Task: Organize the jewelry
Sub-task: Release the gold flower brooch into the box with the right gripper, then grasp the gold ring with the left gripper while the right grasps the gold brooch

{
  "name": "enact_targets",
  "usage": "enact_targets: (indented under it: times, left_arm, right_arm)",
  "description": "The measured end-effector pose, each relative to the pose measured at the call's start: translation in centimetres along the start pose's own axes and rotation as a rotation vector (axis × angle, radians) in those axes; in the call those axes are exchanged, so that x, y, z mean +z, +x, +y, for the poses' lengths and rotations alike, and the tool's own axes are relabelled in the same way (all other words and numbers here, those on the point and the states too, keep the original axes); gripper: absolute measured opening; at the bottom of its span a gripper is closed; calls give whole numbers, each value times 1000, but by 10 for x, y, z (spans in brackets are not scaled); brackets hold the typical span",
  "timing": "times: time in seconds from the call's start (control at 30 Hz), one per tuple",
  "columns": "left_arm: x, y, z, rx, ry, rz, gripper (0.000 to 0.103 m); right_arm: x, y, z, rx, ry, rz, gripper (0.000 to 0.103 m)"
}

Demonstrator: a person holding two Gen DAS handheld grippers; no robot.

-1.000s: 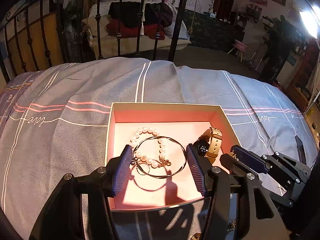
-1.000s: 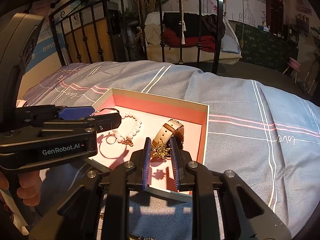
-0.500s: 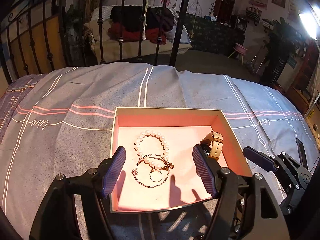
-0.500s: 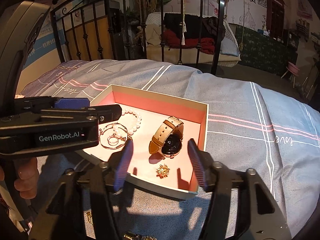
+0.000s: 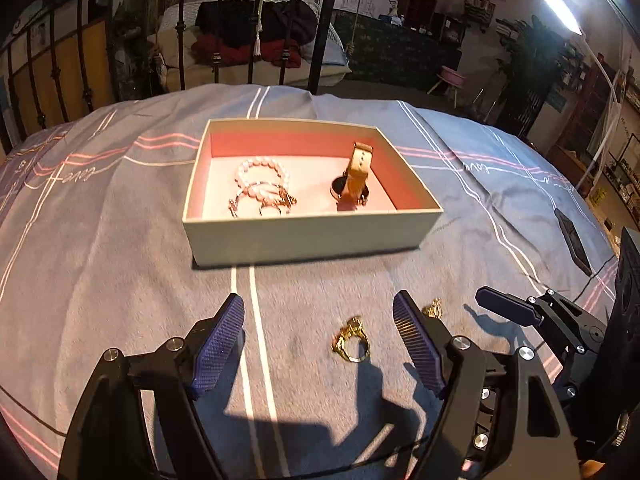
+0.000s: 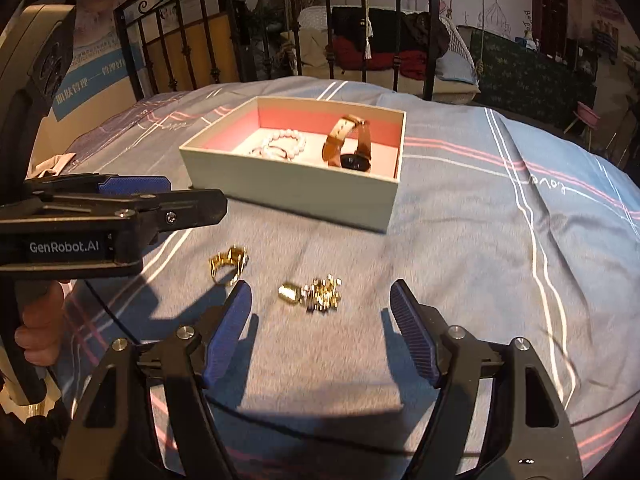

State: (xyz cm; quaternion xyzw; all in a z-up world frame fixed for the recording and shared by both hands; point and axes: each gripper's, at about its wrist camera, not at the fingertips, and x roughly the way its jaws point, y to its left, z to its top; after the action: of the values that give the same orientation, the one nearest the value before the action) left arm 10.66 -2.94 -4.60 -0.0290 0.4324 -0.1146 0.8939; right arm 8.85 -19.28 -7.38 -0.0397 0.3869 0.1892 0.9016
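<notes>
Two hand-held claws hover low over a bed covered in a grey-blue quilt (image 5: 120,264) with pink and white stripes. The left claw (image 5: 318,344) and the right claw (image 6: 320,330) are both released, their blue ribbed jaws opening wider at this moment, with nothing pressed between them.

Further up the bed sits an open cardboard jewelry box (image 5: 308,236) with a pink lining. Inside it lie a pearl bracelet (image 5: 262,172), thin bangles (image 5: 260,202) overlapping it, and a wristwatch (image 5: 354,176) with a tan strap, standing on its edge on the right-hand side.

Two pieces remain loose on the quilt, near the claws and well apart from the box. A gold ring (image 5: 351,340) with an ornate top lies between the left claw's open jaws. A small cluster of gold jewelry (image 6: 314,290) (blurred, perhaps a brooch with a clasp or bead beside it) lies between the right claw's jaws.

The step in hand looks like picking up these last pieces. To do it well, each claw should likely lower until its jaw tips just press into the soft quilt, centred on its piece, then close slowly so the small metal object does not skid aside or sink into the fabric. The cluster may need a grip on its bulkiest part so nothing stays behind.
</notes>
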Motion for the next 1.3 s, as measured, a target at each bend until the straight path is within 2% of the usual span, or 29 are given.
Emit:
enact_targets:
  times: [0.1, 0.27, 0.47, 0.5, 0.6, 0.73, 0.87, 1.03, 1.17, 1.3]
  left_arm:
    - [-14, 8, -9, -8, 19, 37, 75]
    - [-18, 19, -15, 37, 60, 55, 73]
    - [-17, 28, -13, 82, 80, 58, 58]
    - [-17, 29, -13, 91, 84, 53, 52]
    - [-15, 29, -10, 95, 82, 46, 39]
    - [-14, 28, -5, 93, 62, 41, 30]
    - [-13, 28, -2, 81, 50, 44, 29]
    - [-13, 28, -3, 83, 54, 43, 29]
    - [-13, 27, -2, 76, 47, 43, 29]
    - [-14, 27, -1, 69, 41, 43, 29]
  right_arm:
    - [-13, -1, 1, -5, -1, 23, 72]
    - [-15, -3, -1, -16, 2, 15, 72]
    - [-11, -1, -6, -22, 12, 20, 71]
    - [-11, -2, -8, -27, 18, 19, 70]
    - [-7, 1, -16, -39, 34, 30, 62]
    - [-1, 9, -16, -32, 19, 58, 53]
    - [5, 18, -9, 17, -10, 75, 28]
    - [7, 20, 4, 93, -37, 65, 28]
    - [6, 20, 9, 119, -47, 67, 28]
    - [6, 18, 7, 108, -40, 64, 28]
